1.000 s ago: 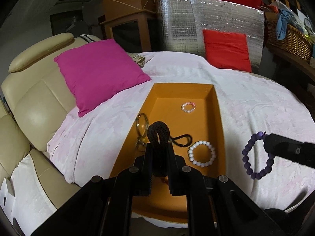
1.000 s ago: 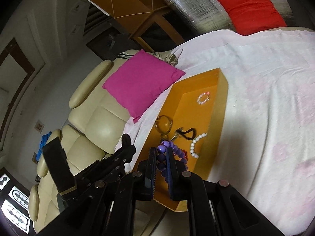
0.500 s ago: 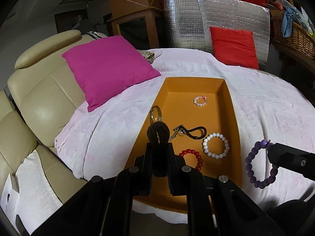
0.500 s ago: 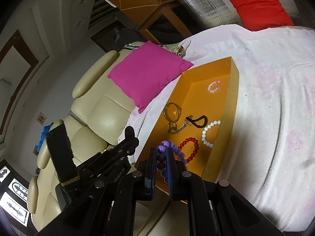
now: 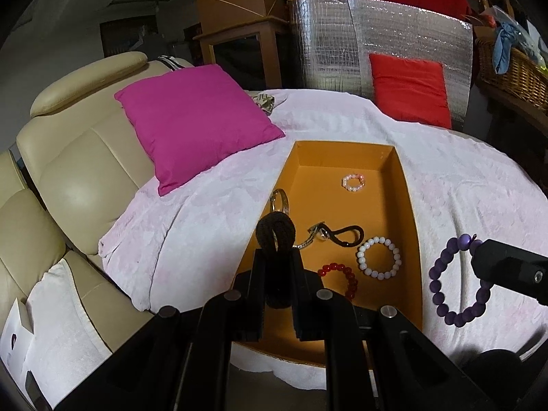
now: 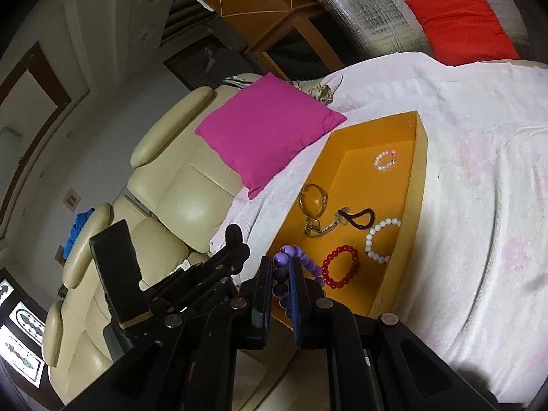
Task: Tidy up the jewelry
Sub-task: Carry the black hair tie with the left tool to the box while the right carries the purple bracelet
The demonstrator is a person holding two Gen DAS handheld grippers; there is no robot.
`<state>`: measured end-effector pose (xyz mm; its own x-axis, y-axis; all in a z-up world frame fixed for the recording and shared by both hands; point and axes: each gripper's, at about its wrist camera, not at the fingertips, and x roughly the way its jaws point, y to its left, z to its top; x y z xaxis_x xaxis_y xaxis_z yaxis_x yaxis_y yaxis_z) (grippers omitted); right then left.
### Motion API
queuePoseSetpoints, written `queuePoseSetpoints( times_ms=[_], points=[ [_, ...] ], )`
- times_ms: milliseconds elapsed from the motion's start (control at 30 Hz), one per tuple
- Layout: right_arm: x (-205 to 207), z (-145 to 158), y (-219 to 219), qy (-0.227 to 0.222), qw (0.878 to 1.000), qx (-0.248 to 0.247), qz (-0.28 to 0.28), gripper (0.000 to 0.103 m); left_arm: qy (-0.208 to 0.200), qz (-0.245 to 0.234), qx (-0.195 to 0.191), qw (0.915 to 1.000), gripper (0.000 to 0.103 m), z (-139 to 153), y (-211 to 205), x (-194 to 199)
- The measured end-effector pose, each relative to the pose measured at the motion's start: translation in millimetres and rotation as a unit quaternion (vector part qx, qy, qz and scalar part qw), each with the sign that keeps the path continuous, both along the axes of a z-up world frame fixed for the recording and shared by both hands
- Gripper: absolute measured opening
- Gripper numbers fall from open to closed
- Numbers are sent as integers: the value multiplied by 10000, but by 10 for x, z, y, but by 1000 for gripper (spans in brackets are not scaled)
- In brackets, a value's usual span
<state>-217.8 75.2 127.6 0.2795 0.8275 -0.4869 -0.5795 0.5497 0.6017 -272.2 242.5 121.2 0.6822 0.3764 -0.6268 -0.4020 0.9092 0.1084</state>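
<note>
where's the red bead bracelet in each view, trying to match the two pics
Left wrist: red bead bracelet on the orange tray floor, near end, partly hidden behind the left tool.
Right wrist: it sits lower centre, fully visible.
Shared landmark: the white bead bracelet lying right beside it.

Orange tray (image 5: 409,205) on pink-white bedspread (image 5: 212,219)

Dim indoor light, strong fisheye bending and black corners in both views, focus fairly sharp.

Cream recliner (image 5: 68,157) w/ magenta cushion (image 5: 195,120), wooden table (image 5: 236,41) behind.
</note>
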Motion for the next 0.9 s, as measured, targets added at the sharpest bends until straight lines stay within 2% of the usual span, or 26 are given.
queuePoseSetpoints(
  times_ms=[267,567,900],
  points=[
    [23,-5,78,-12,10000,-68,54,10,5,12,-18,10000,13,0,6,58],
    [98,-81,6,78,9999,-89,-77,10,165,-69,-40,9998,13,-136,-36,138],
    [163,-204,148,167,9996,-226,30,10,285,-34,-110,9995,13,-257,73,228]
  ],
)
